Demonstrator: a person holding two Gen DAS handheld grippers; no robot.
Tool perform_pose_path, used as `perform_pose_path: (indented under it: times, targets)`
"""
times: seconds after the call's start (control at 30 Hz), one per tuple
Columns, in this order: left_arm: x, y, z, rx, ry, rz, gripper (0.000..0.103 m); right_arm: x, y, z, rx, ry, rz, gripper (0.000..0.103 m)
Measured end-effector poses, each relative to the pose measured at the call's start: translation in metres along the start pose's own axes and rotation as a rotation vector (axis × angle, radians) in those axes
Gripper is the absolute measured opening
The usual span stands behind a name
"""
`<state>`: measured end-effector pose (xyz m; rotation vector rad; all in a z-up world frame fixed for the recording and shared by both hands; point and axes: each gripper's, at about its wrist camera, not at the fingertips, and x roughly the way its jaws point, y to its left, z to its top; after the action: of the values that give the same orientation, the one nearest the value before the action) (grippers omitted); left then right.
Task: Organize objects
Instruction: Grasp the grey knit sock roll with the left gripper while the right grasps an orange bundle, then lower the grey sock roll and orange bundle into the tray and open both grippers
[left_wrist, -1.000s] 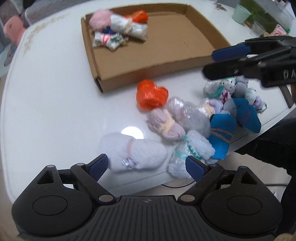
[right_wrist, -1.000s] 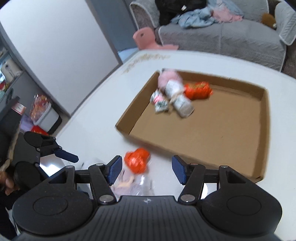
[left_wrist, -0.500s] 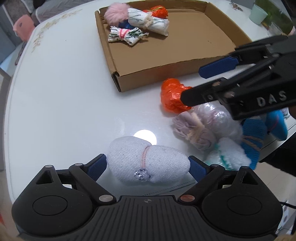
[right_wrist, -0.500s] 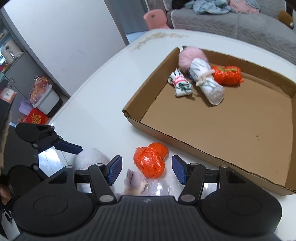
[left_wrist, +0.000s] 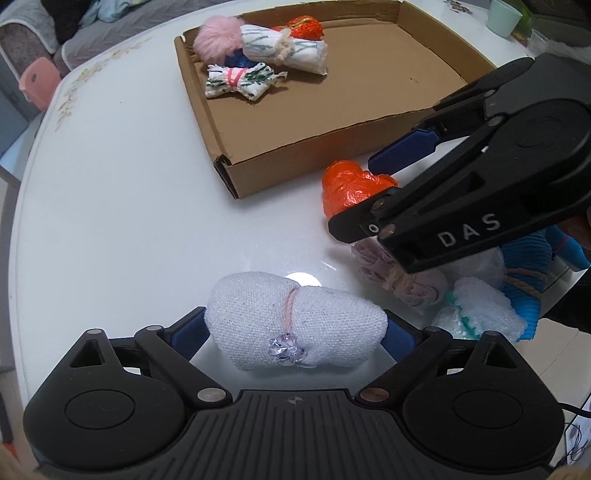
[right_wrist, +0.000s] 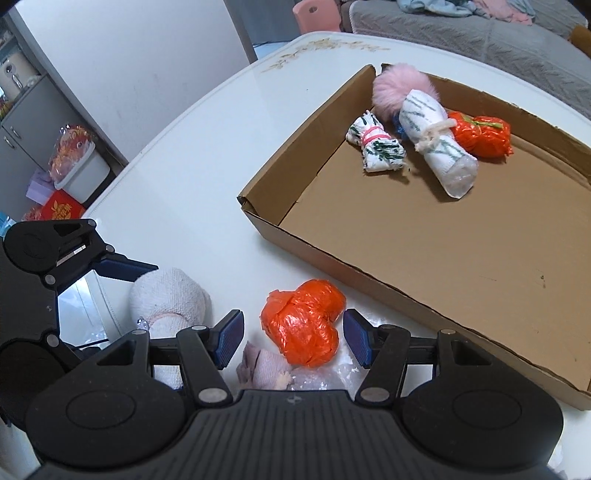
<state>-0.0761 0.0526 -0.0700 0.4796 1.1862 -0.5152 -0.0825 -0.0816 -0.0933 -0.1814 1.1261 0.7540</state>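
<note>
A white knitted bundle (left_wrist: 288, 302) tied with pink yarn lies on the white table, near its front edge. My left gripper (left_wrist: 294, 332) is open wide around it, one blue pad close to each end. An orange plastic-wrapped bundle (right_wrist: 301, 325) lies just in front of the cardboard tray (right_wrist: 369, 266). My right gripper (right_wrist: 293, 338) is open and straddles the orange bundle, with a gap on both sides. In the left wrist view the right gripper (left_wrist: 352, 195) reaches in from the right over the orange bundle (left_wrist: 347, 188). The tray's far corner holds a pink pompom (left_wrist: 218, 40), two white-and-green rolls and another orange bundle.
Several more bundles are heaped at the table's right front edge: a mauve one (left_wrist: 406, 284), blue knitted ones (left_wrist: 524, 280) and bubble wrap (left_wrist: 480, 310). A green cup (left_wrist: 502, 16) stands beyond the tray. Most of the tray floor (right_wrist: 443, 240) is bare.
Both grippers have come down. The left one closed in on the white bundle until its fingers flank it. The right one moved over the orange bundle and now straddles it.
</note>
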Motion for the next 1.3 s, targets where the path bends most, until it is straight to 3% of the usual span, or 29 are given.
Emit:
perform_pose_path:
  times: [0.27,0.33,0.87,1.3]
  targets:
    - [0.006,0.000,0.001,0.033,-0.012,0.000,0.096,0.001,-0.006,-0.004,0.023,0.004,-0.042,0.047]
    - [0.006,0.001,0.000,0.035,-0.014,-0.001,0.095,-0.001,-0.009,-0.005,0.042,-0.001,-0.039,0.040]
    - [-0.003,-0.001,0.002,0.074,-0.043,-0.017,0.080,-0.022,-0.024,-0.018,0.059,-0.016,-0.028,0.038]
    - [-0.025,0.015,0.009,0.103,-0.049,0.026,0.080,-0.037,-0.030,-0.007,0.064,-0.046,-0.015,0.038]
